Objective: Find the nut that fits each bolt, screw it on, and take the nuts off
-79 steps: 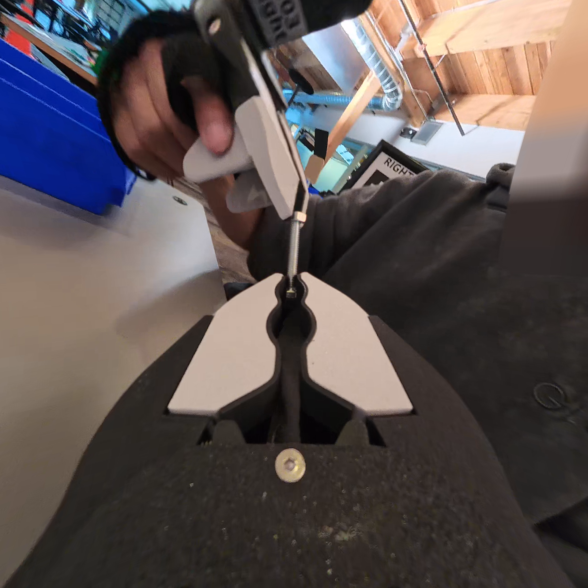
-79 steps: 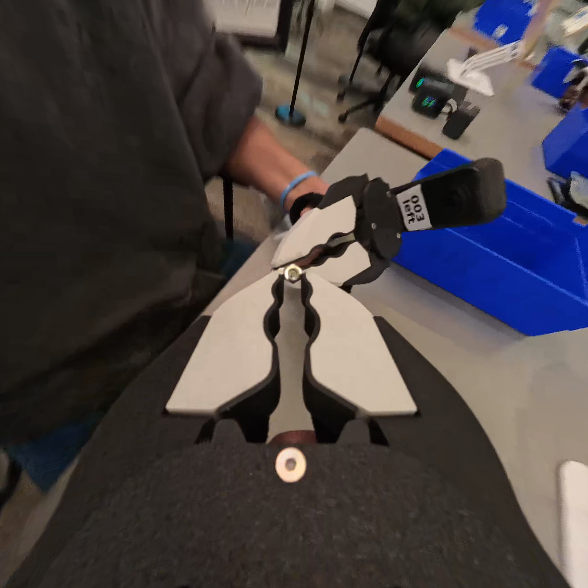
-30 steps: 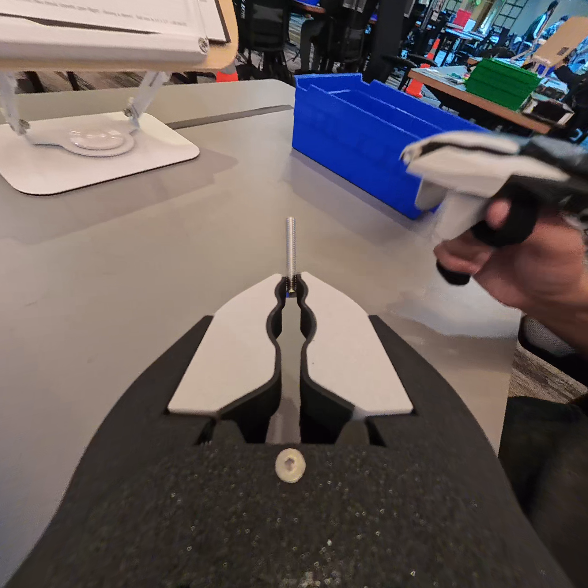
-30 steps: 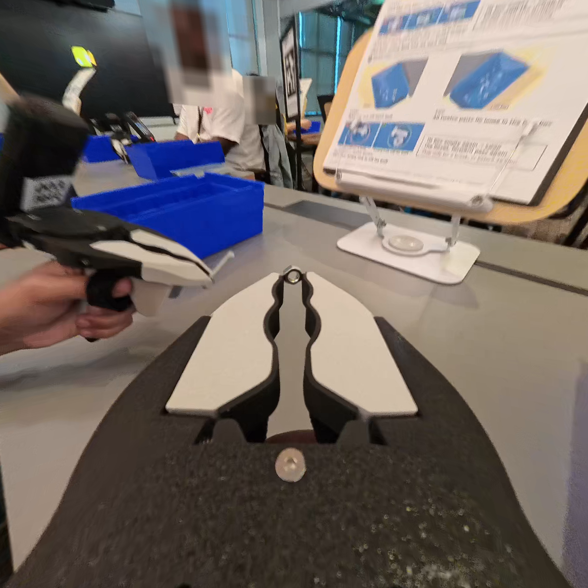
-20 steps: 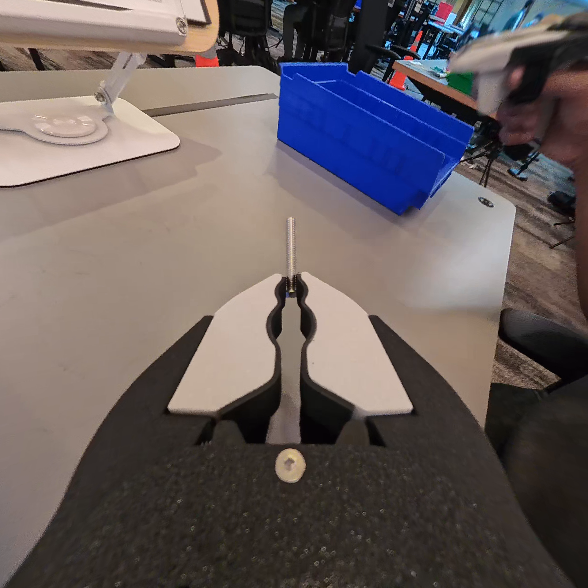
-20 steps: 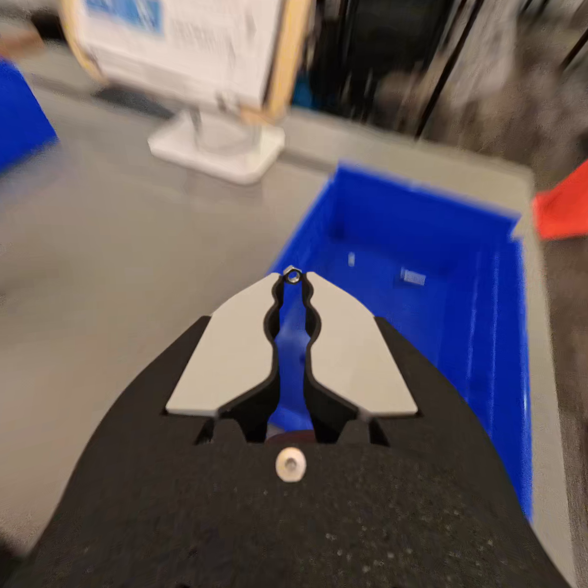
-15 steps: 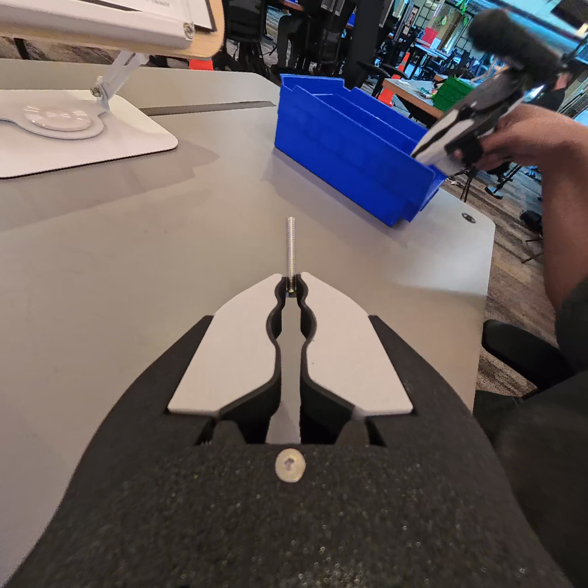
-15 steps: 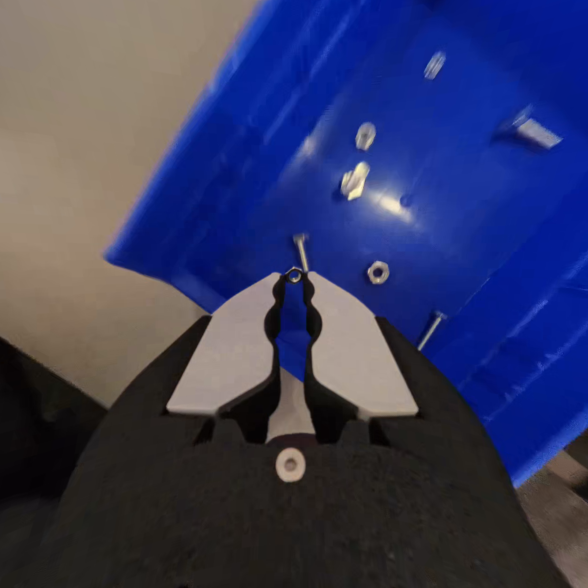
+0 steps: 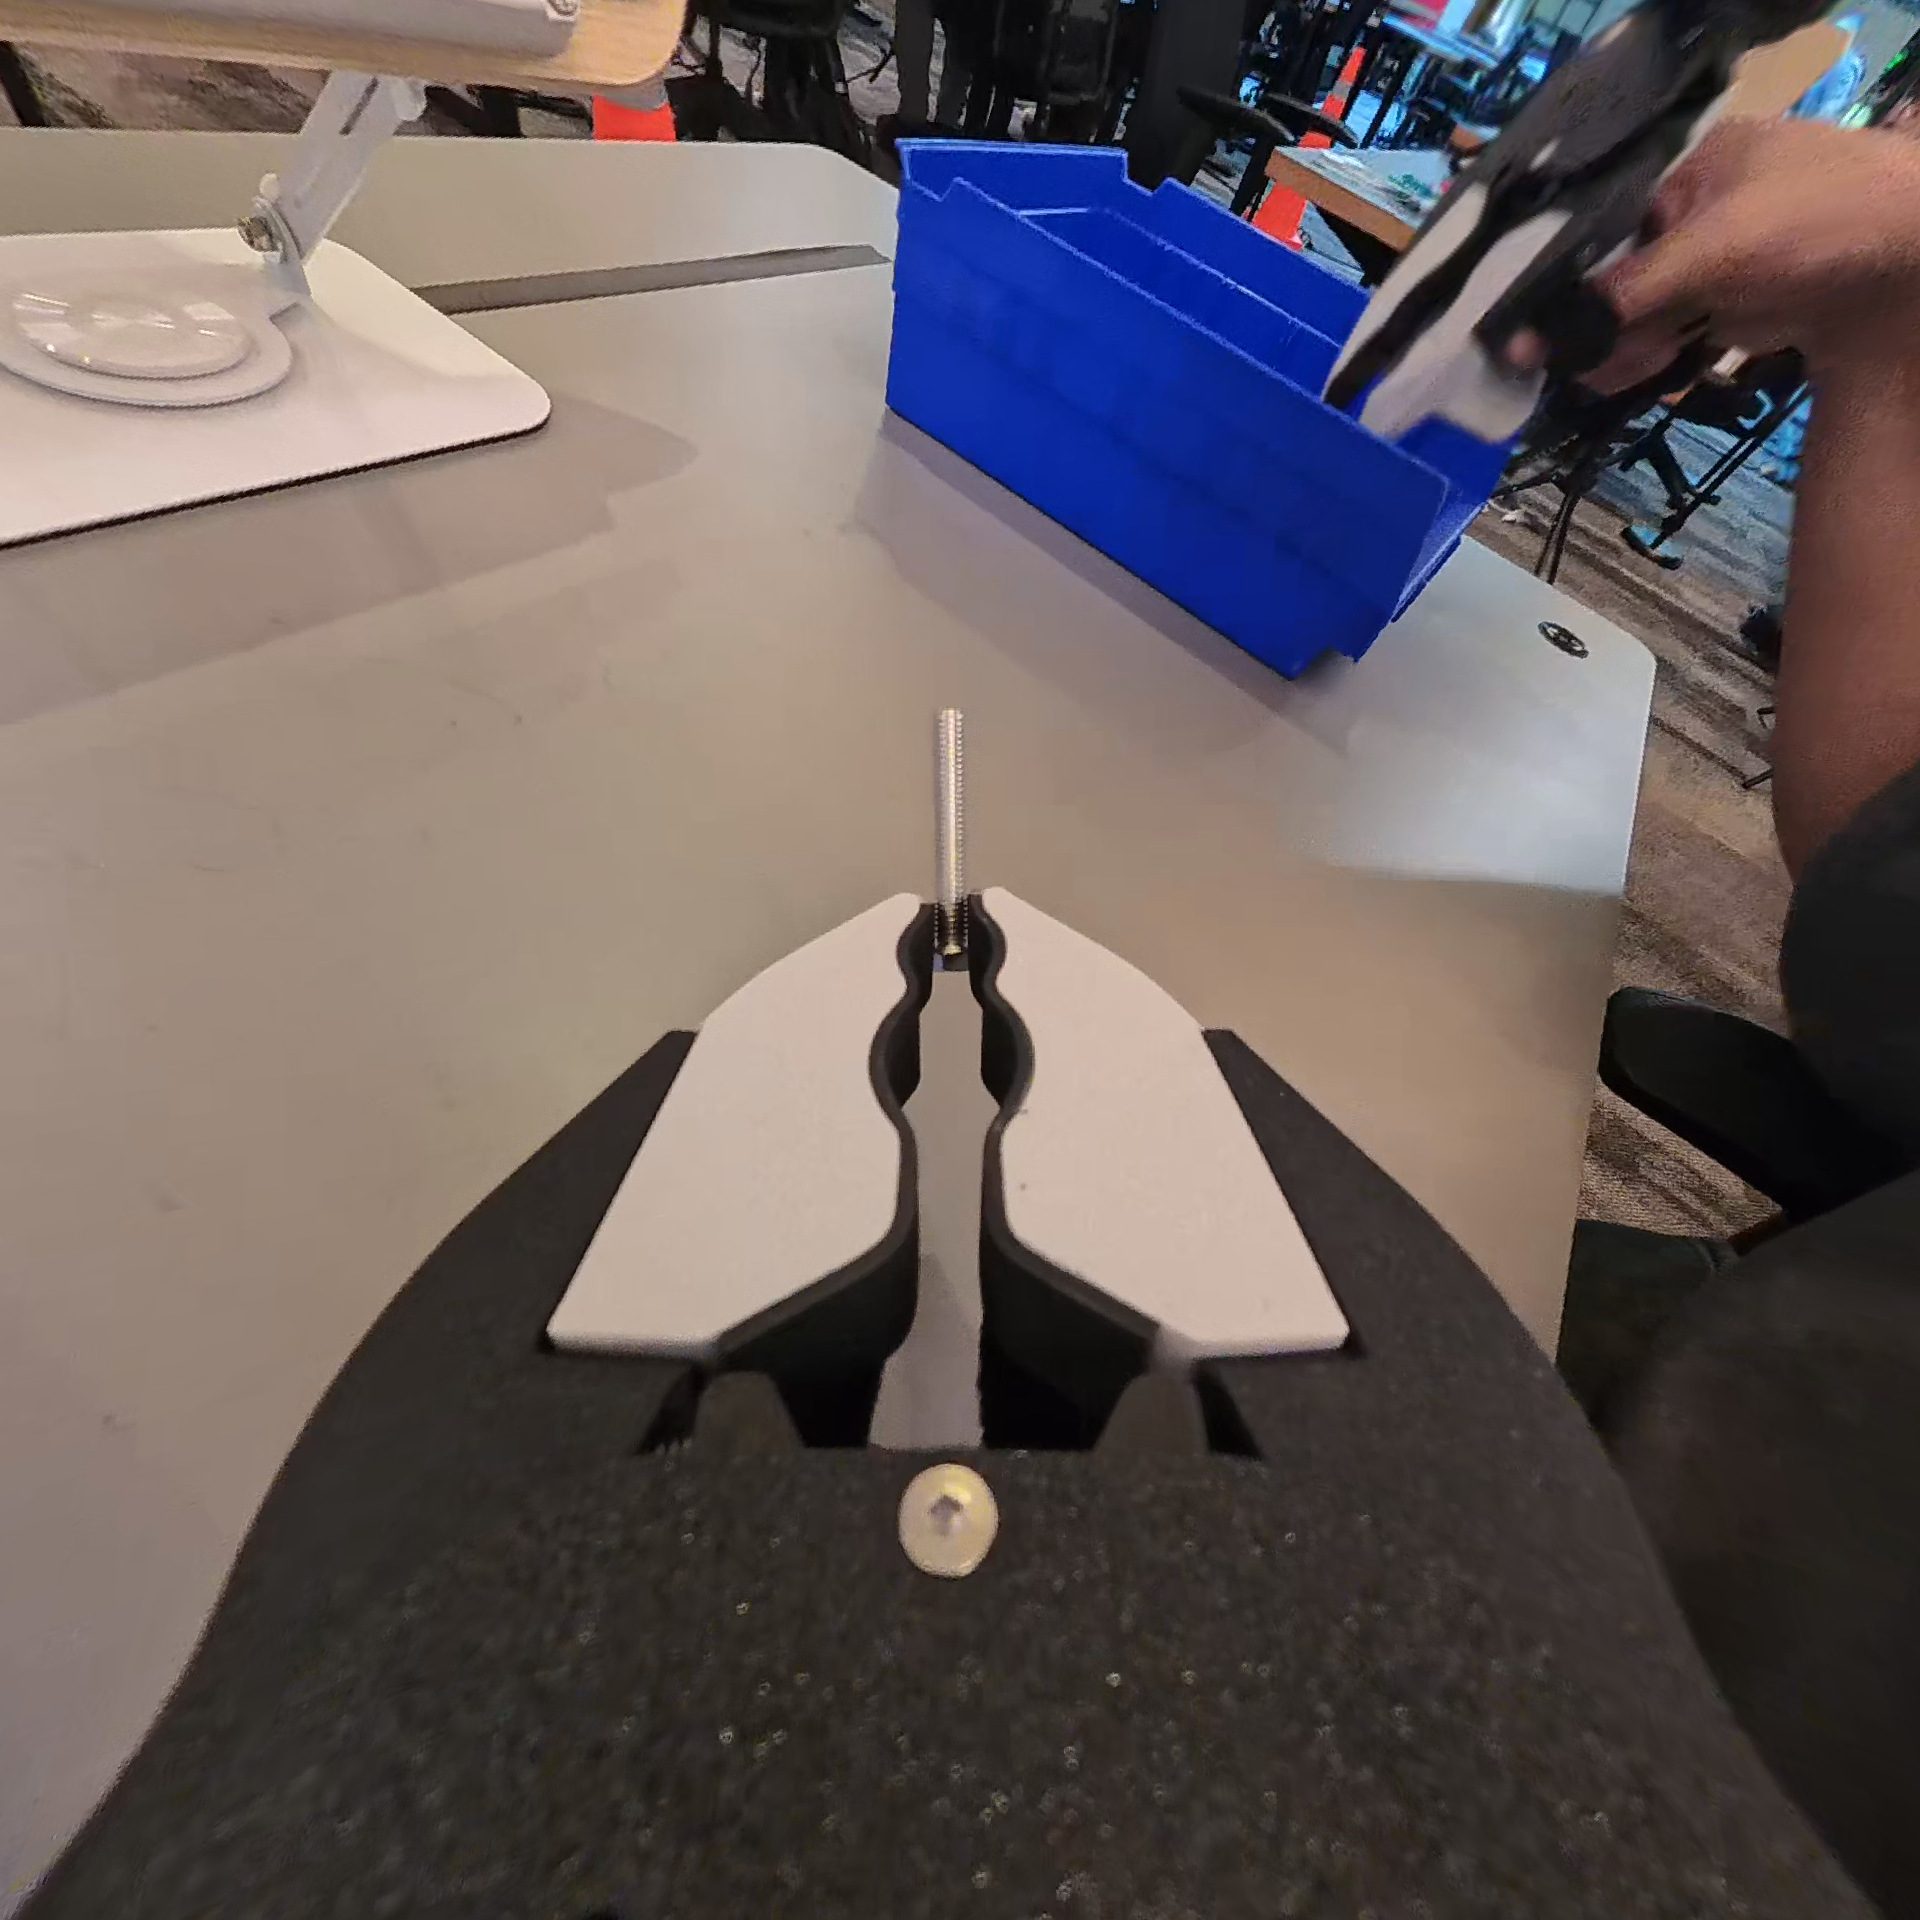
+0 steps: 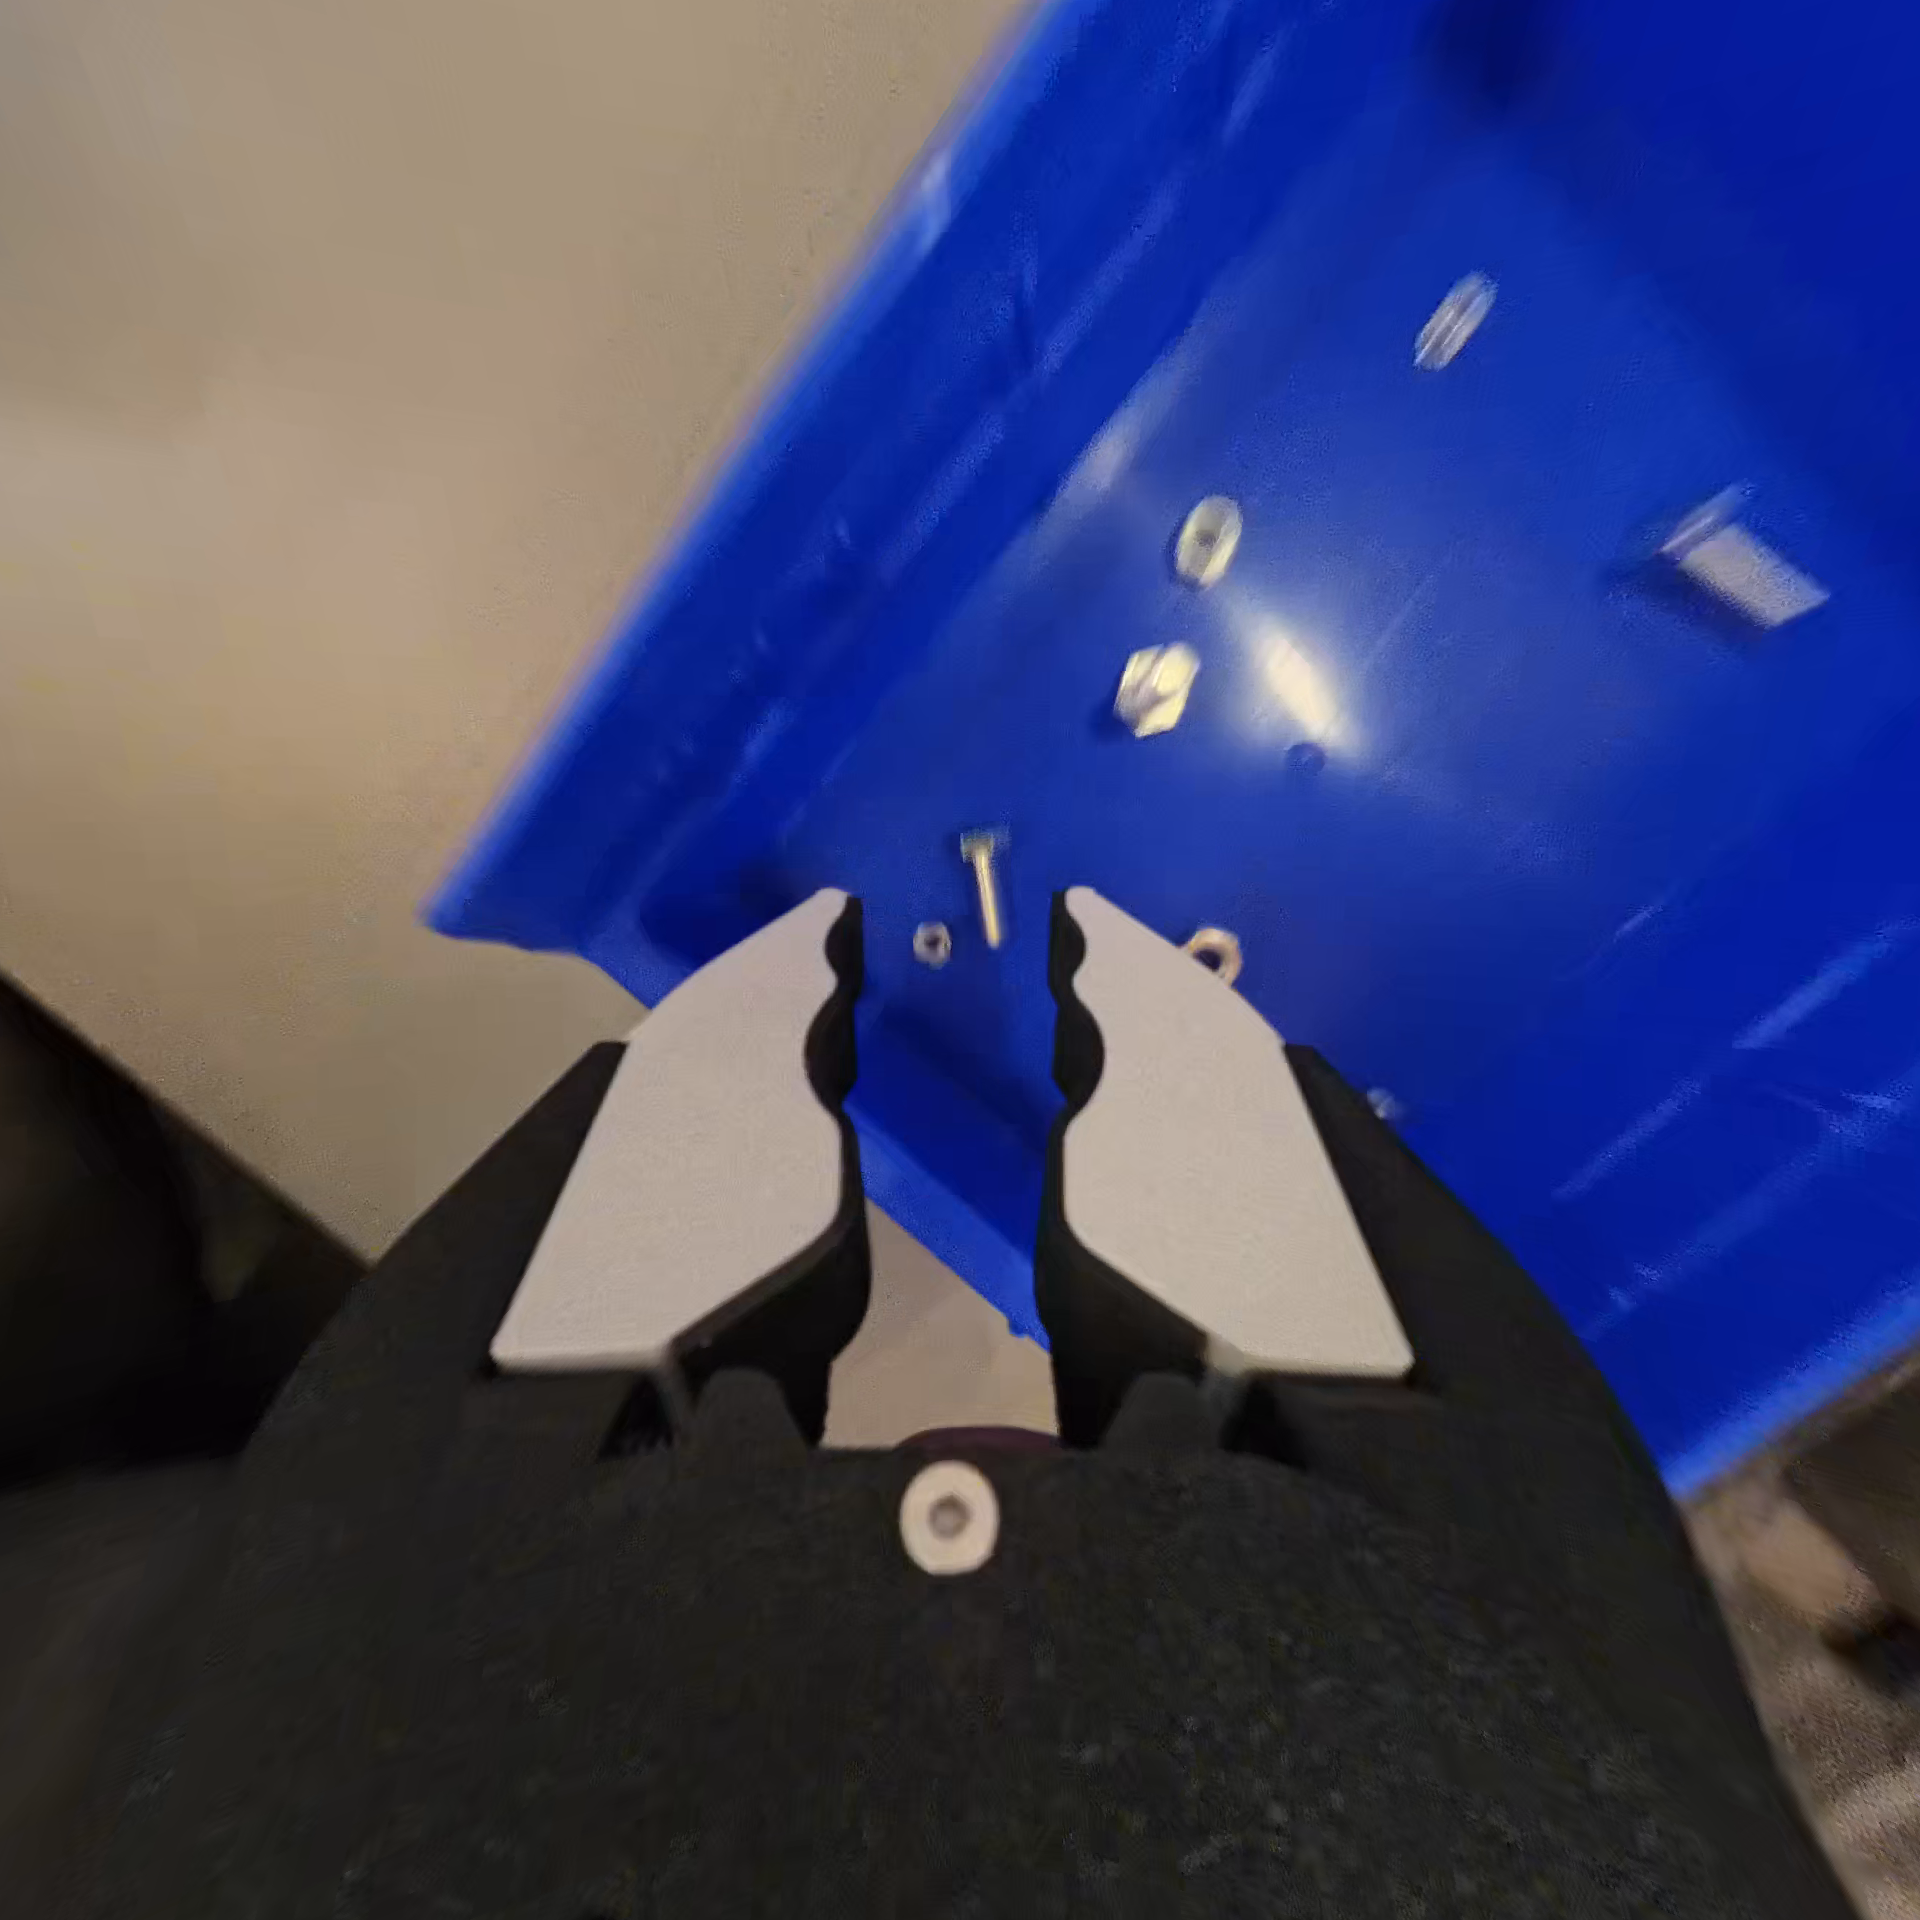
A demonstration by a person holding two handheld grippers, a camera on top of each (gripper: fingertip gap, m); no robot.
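Steel shows in both views, and the risks differ on each side. On the left, the left tongs (image 9: 950, 906) are pinched narrow on a thin bolt (image 9: 949, 805), gripped near its head end with the bare threaded shaft sticking out forward over the grey worktop (image 9: 416, 810). The hold is only at the very tips, so I judge that a small easing of the squeeze, or a knock against the worktop, could let the bolt swivel or slide out. A tilted bolt would also make the next nut cross-thread.

Further right stands the blue bin (image 9: 1143, 416), with the right tongs (image 10: 956, 925) above it, parted wide and holding nothing. A small nut (image 10: 932, 944) shows between the tips, over or on the bin floor; blur keeps me from telling which. Close to it lie a short screw (image 10: 985, 883) and a ring-shaped nut (image 10: 1216, 948), with two larger nuts (image 10: 1155, 688) and a metal block (image 10: 1735, 571) deeper in.

The danger here is mixing: loose nuts of similar look lie together, so a wrong size may get picked next. The tongs hang near the bin's corner, and a nut dropped from there might bounce out onto the worktop
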